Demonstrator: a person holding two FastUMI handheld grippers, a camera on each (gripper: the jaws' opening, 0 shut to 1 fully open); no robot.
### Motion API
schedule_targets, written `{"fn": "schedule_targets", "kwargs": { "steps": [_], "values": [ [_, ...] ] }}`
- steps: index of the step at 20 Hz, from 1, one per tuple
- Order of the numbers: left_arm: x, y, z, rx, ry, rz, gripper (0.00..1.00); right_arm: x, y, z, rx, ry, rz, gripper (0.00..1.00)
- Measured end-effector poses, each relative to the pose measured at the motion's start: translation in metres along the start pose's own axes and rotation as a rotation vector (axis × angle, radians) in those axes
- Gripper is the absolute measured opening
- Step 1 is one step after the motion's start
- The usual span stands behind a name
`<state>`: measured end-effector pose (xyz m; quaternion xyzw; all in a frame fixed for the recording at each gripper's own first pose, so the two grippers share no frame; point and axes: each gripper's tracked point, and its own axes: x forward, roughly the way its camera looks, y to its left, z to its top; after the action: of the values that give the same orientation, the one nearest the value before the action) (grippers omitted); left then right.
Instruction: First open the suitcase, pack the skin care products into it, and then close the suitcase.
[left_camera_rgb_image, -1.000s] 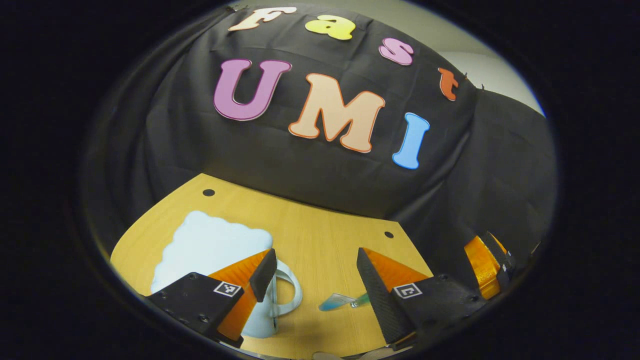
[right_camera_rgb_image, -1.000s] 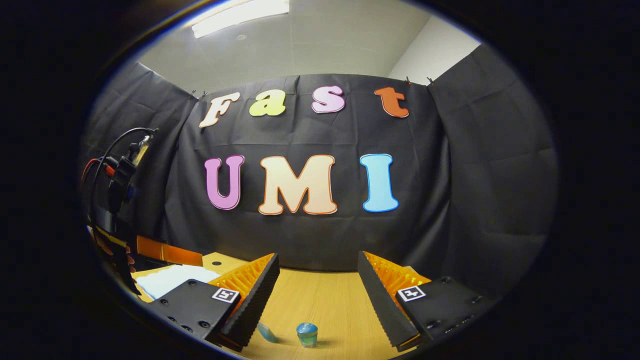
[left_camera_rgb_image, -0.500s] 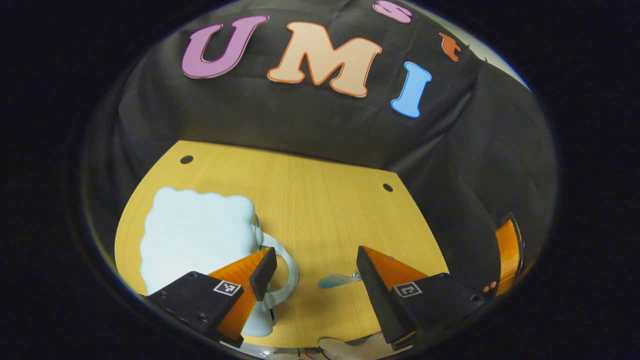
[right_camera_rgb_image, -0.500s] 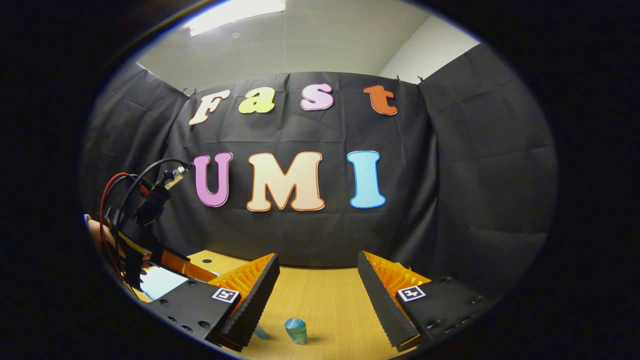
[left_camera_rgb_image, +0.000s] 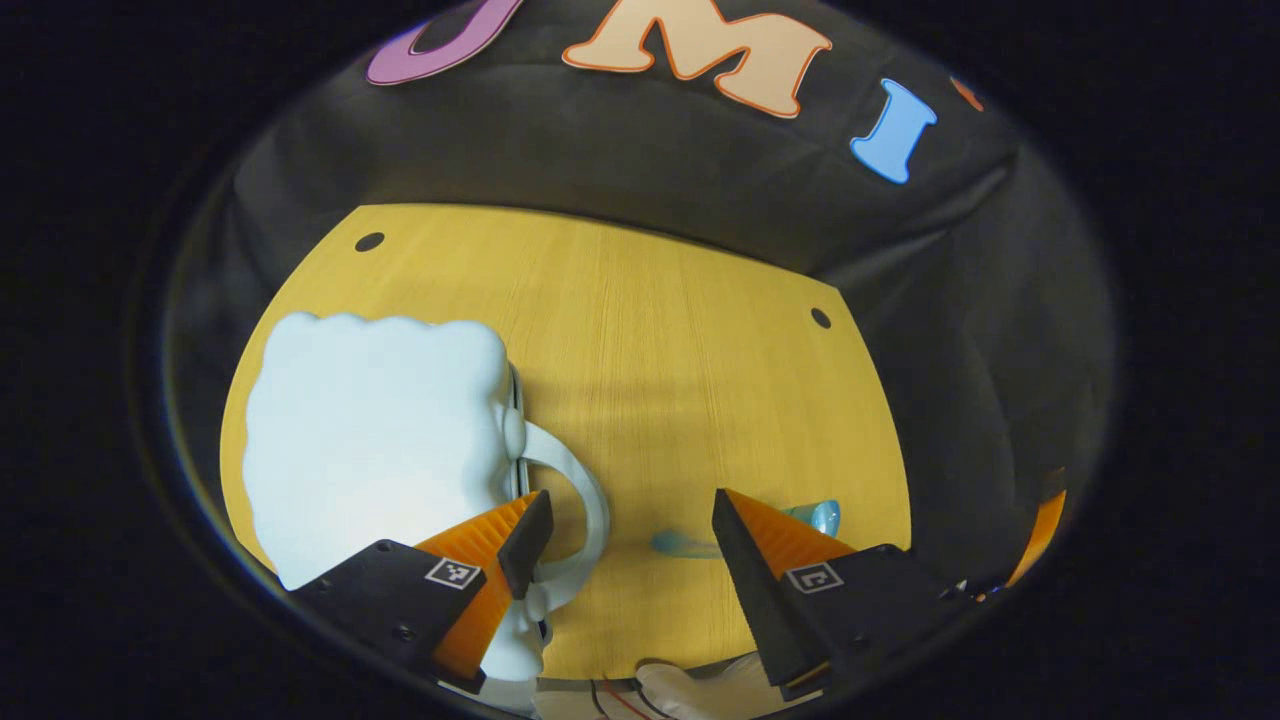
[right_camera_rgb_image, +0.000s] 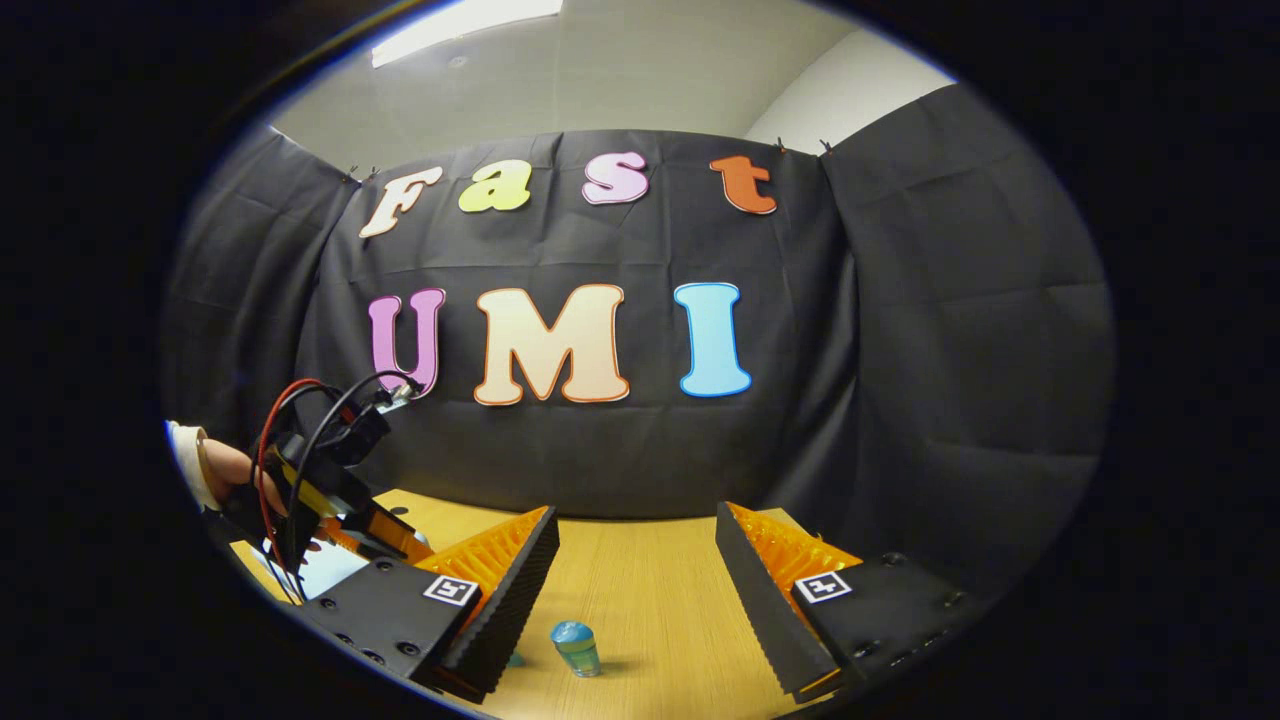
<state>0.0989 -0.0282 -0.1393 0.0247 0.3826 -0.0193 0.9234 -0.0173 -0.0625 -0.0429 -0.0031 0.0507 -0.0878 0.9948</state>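
My left claw (left_camera_rgb_image: 620, 535) hangs released over the counter (left_camera_rgb_image: 680, 340), the closed suitcase (left_camera_rgb_image: 375, 430) at ten o'clock, handle (left_camera_rgb_image: 570, 500) nearest.

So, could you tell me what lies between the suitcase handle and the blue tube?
In the left gripper view, only bare table separates the suitcase handle from the blue tube.

Left gripper (left_camera_rgb_image: 620, 540): tilted steeply down toward the surface, jaws wide apart, nothing btwn them. Right gripper (right_camera_rgb_image: 637, 575): held near level, low over the surface, jaws wide apart, empty. Person's hand (right_camera_rgb_image: 232, 478) w/ light sleeve grips the left gripper's body, seen from right gripper view.
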Motion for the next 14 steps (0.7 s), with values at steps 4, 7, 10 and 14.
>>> {"fn": "schedule_targets", "kwargs": {
  "steps": [4, 7, 10, 14],
  "values": [
    [0.023, 0.008, -0.010, -0.018, 0.079, 0.044, 0.92, -0.001, -0.007, -0.002, 0.003, 0.005, -0.012, 0.99],
    [0.039, 0.015, -0.020, -0.025, 0.128, 0.086, 0.88, 0.000, -0.014, -0.006, 0.011, 0.013, -0.026, 0.99],
    [0.051, 0.018, -0.030, -0.046, 0.177, 0.093, 0.81, -0.002, -0.021, -0.010, 0.017, 0.025, -0.039, 0.99],
    [0.062, 0.022, -0.039, -0.057, 0.219, 0.104, 0.68, -0.001, -0.029, -0.014, 0.014, 0.035, -0.054, 0.98]
  ]
}}
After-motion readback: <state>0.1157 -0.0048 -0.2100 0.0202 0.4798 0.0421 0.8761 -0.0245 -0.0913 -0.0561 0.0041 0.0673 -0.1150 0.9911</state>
